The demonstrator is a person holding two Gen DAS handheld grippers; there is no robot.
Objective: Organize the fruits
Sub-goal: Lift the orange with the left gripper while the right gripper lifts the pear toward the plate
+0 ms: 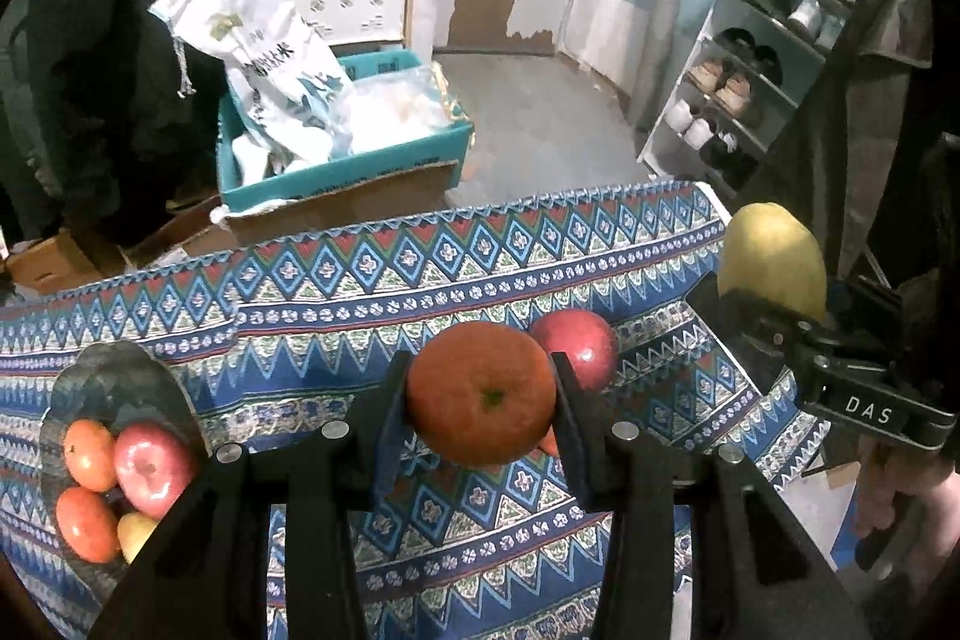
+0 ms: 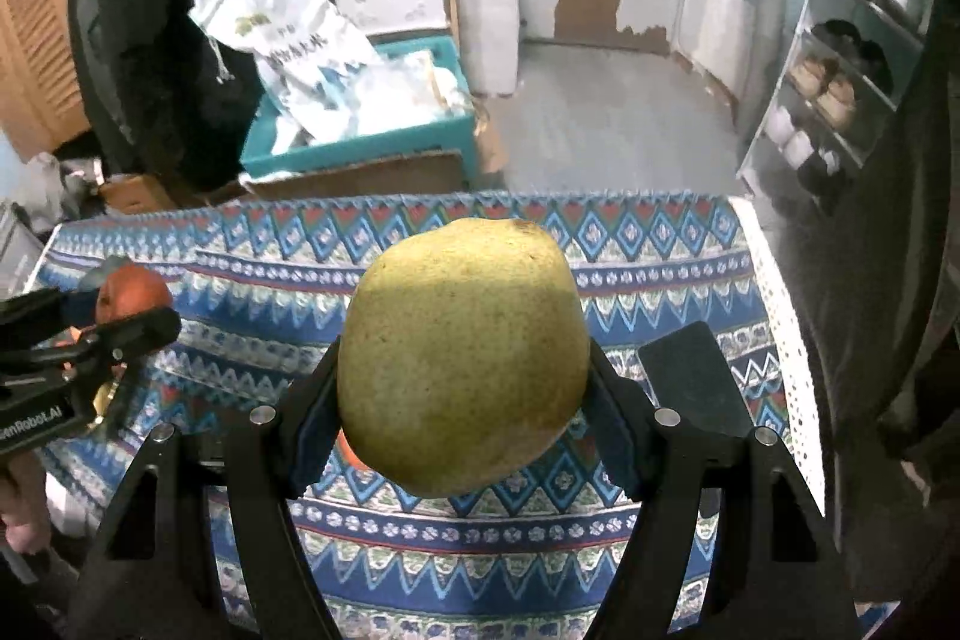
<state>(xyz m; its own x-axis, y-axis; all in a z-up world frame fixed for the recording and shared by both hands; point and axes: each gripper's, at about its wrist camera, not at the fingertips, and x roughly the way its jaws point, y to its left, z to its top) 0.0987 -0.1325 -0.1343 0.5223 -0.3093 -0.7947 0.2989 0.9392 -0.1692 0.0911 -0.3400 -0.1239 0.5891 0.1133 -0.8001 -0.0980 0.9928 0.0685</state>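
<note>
Left tool (image 1: 480, 394) pinches orange (image 1: 480, 391) | right tool (image 2: 462, 370) pinches pear (image 2: 462, 358) | bowl (image 1: 108, 376) only in left view

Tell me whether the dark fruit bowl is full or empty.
Partly filled. The bowl at the left holds two oranges, a red apple and a yellowish fruit; the left claw hides its near side.

Red apple (image 1: 579, 347): left part hidden behind orange (image 1: 481, 391) and a finger of left gripper (image 1: 480, 400). Small orange thing (image 2: 348, 451) under pear (image 2: 462, 358): mostly covered, can't ID. Bowl (image 1: 114, 370) at lower left: near side blocked by gripper body; yellow fruit (image 1: 137, 533) in it only partly seen. Dark flat item (image 2: 696, 376) on cloth (image 1: 336, 292): blurred, unclear what. Shoes on rack (image 1: 741, 82): too small/blurry for detail. Hand (image 1: 912, 508) cut off at right edge.
</note>
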